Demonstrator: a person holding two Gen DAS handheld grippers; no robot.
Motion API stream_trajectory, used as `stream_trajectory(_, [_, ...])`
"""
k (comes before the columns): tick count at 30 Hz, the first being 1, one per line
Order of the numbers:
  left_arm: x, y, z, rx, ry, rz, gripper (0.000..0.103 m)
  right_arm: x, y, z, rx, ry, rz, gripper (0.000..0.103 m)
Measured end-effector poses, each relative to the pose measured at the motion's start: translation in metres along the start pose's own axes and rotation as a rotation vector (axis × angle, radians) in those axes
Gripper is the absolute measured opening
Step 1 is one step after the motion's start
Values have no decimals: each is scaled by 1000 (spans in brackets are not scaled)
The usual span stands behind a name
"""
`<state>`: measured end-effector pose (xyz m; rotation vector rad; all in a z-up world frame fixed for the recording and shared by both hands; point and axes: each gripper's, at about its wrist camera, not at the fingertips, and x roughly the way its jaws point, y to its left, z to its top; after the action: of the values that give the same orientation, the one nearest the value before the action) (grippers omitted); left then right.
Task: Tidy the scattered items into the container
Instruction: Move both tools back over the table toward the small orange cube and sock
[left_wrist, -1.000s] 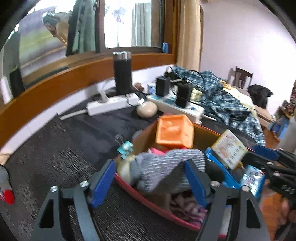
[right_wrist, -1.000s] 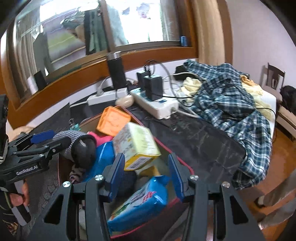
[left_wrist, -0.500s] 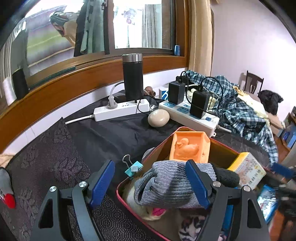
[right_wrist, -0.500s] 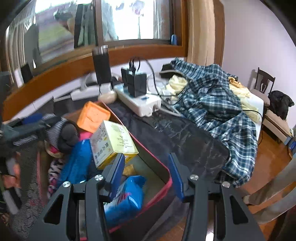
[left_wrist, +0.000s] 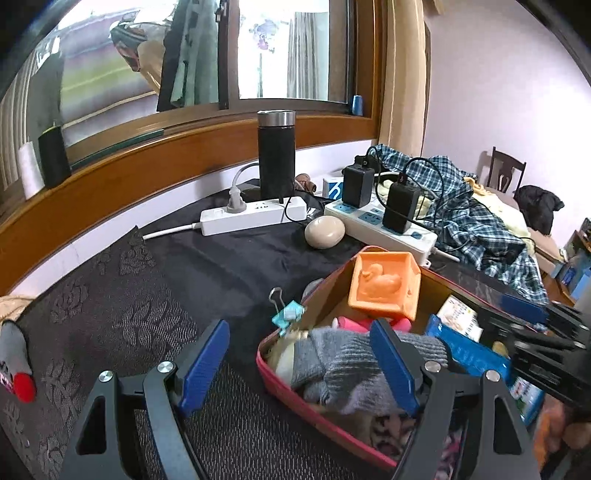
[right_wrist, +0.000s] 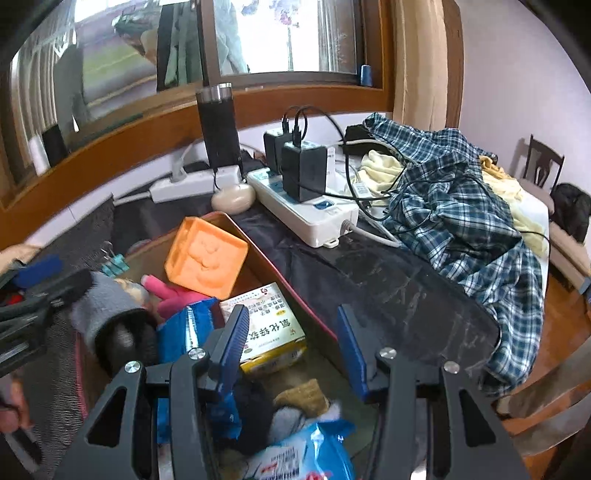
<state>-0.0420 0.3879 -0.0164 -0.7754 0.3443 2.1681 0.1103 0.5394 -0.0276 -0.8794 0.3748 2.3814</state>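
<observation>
My left gripper (left_wrist: 301, 363) stands wide and holds nothing. Its right finger hangs over the near-left corner of the box (left_wrist: 280, 373); its left finger is over the cloth (left_wrist: 122, 317) outside the box. This pose suits a release just made or a search for the next item; I cannot tell which.

My right gripper (right_wrist: 291, 347) is also wide and empty, over the right side of the box. I judge that it is parked there to stay clear of the wall.

Inside the box:
- The sock (left_wrist: 354, 365) lies at the near-left corner, on top of other items.
- The orange block (left_wrist: 384, 286) leans against the far wall, duck face outward.
- The carton (right_wrist: 262, 325) lies flat near the right wall.
- The blue pack (right_wrist: 188, 330) lies left of the carton.

The clip (left_wrist: 288, 312) sits at the far-left rim of the box. Whether it is clipped to the rim or lies beside it is unclear. The egg-shaped object (left_wrist: 325, 232) lies beyond the box, by the power strip (left_wrist: 255, 218). I judge these to be possible remaining items.

The box floor is hidden under the pile. The lower right of the left view is blurred. A red-tipped object (left_wrist: 16, 373), well left of the box, is cut off.
</observation>
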Motion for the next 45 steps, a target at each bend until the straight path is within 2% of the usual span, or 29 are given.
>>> stream_trajectory(4, [16, -3, 3, 7, 6, 28, 80, -28, 0, -6, 16, -56, 40, 53])
stream_trajectory(8, [22, 0, 0, -28, 21, 17, 81, -55, 8, -11, 17, -105, 87, 54])
stream_trajectory(12, [1, 7, 3, -51, -5, 3, 80, -71, 25, -13, 12, -128, 151, 55])
stream_trajectory(17, [-31, 24, -2, -92, -45, -10, 80, -74, 63, -17, -48, -114, 222, 56])
stream_trajectory(21, [-53, 46, -12, -125, -63, 5, 81, -78, 89, -22, -75, -101, 267, 67])
stream_trajectory(29, [-95, 121, -46, -252, -81, 107, 81, -75, 149, -34, -147, -46, 362, 67])
stream_trajectory(33, [-114, 160, -68, -286, -80, 187, 81, -64, 188, -41, -203, 2, 408, 68])
stream_trajectory(37, [-133, 210, -92, -359, -75, 242, 81, -51, 234, -51, -265, 69, 469, 68])
stream_trajectory(45, [-173, 311, -132, -514, -97, 373, 81, -30, 292, -64, -330, 142, 518, 68])
